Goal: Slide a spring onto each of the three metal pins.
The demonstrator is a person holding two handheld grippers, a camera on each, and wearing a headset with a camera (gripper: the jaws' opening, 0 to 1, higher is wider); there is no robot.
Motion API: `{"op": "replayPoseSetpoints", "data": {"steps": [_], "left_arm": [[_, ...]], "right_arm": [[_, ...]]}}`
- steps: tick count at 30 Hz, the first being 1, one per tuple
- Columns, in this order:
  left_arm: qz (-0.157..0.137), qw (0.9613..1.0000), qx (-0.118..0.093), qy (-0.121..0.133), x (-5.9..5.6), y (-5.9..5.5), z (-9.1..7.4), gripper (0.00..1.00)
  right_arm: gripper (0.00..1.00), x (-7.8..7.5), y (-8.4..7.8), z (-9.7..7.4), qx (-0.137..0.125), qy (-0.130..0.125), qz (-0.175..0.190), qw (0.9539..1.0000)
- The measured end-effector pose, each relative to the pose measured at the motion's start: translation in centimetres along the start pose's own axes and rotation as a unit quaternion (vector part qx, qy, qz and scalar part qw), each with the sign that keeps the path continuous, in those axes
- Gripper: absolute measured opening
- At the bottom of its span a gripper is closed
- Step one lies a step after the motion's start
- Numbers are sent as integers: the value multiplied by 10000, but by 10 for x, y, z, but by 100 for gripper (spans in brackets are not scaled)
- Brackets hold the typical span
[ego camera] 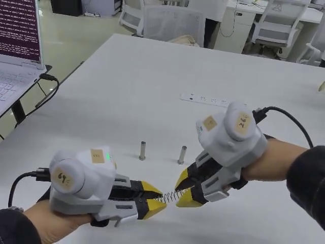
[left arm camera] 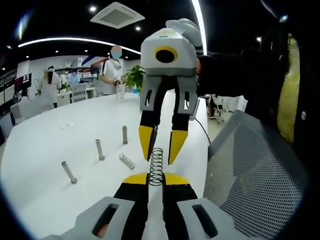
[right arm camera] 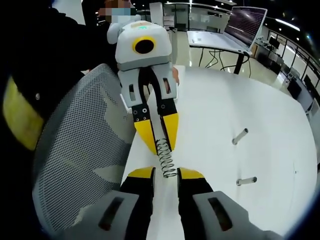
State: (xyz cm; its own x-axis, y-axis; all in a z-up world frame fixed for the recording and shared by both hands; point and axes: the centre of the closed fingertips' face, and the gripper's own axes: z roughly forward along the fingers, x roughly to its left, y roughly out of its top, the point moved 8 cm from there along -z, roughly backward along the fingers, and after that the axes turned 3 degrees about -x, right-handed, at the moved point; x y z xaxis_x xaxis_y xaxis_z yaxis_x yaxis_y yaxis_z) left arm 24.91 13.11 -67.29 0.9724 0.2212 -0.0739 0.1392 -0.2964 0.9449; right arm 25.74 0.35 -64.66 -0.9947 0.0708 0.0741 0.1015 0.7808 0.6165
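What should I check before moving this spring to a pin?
1. Left gripper shut on spring: ok.
2. Right gripper's hold on the spring's other end: cannot tell.
3. Near pin and middle pin upright and bare: ok.
4. Far pin bare: cannot tell; it looks ribbed.
5. Spare spring lying loose on the table: ok.

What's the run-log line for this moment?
left hand-held gripper: shut on spring | right hand-held gripper: open, jaws astride its other end | spare spring: lying on table near pins
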Motion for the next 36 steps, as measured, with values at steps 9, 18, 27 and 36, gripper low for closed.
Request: {"op": "replayPoseSetpoints", "data": {"steps": [9,18,27,36], "left_arm": [[91,9999,10,-51,-3,0,1,2],[130,9999,74,-75,-3,-1,1,2],[153,9998,97,-86,-3,-1,1,2],[201,9997,110,-114,-4,-1,1,2]], "right_arm": [[8,0,-1,-3,-5,-23,-24,10000],[7,1,8,-5,114,-53,-168,9998],[7,4,20,-9,15,-3,-206,9998],[7,8,35,-9,-84,77,-301,9995]]}}
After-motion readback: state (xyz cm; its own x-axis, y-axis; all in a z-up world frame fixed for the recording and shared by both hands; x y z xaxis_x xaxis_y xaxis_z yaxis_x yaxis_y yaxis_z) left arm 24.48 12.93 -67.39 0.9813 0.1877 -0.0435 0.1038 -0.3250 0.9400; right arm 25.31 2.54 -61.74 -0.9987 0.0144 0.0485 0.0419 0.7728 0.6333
